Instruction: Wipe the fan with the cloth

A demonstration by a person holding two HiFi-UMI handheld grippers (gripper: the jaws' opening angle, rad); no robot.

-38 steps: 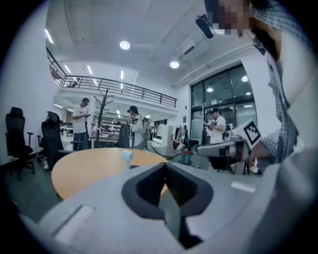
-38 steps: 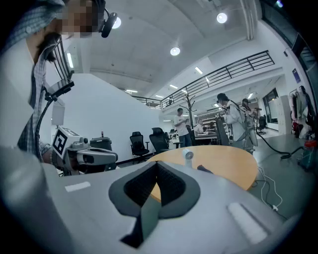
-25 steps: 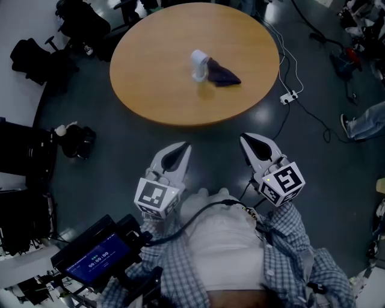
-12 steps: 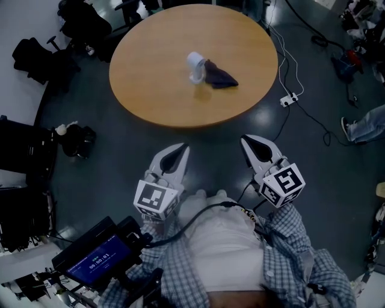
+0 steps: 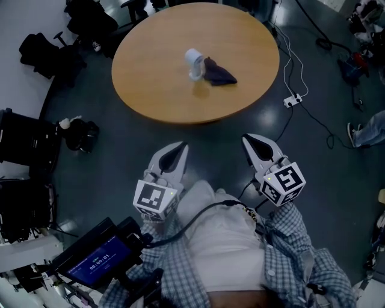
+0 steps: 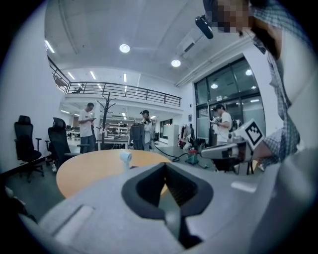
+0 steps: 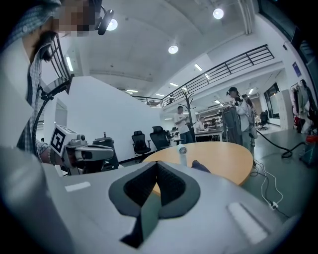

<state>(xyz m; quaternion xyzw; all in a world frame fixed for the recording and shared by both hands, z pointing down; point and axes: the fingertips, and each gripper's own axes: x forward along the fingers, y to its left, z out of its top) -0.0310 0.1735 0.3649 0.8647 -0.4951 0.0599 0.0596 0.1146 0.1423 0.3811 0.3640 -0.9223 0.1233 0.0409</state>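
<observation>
A small white fan (image 5: 194, 62) stands upright near the middle of a round wooden table (image 5: 150, 90). A dark cloth (image 5: 219, 72) lies crumpled against its right side. Both grippers are held in front of the person's body, over the floor and well short of the table's near edge. My left gripper (image 5: 181, 147) is shut and empty, and so is my right gripper (image 5: 246, 138). From the left gripper view the fan (image 6: 125, 157) shows far off above the shut left gripper (image 6: 166, 167). The right gripper view shows fan (image 7: 183, 153) and cloth (image 7: 200, 166) beyond the shut right gripper (image 7: 156, 166).
Black office chairs (image 5: 84, 18) stand behind the table at the left. A power strip (image 5: 290, 98) with trailing cables lies on the floor at the table's right. Dark bags and gear (image 5: 78, 135) sit at the left. Several people (image 6: 87, 126) stand far behind the table.
Both grippers stay shut and keep almost the same place in the head view. The view itself has shifted slightly, so the floor items at the left sit a little higher.
</observation>
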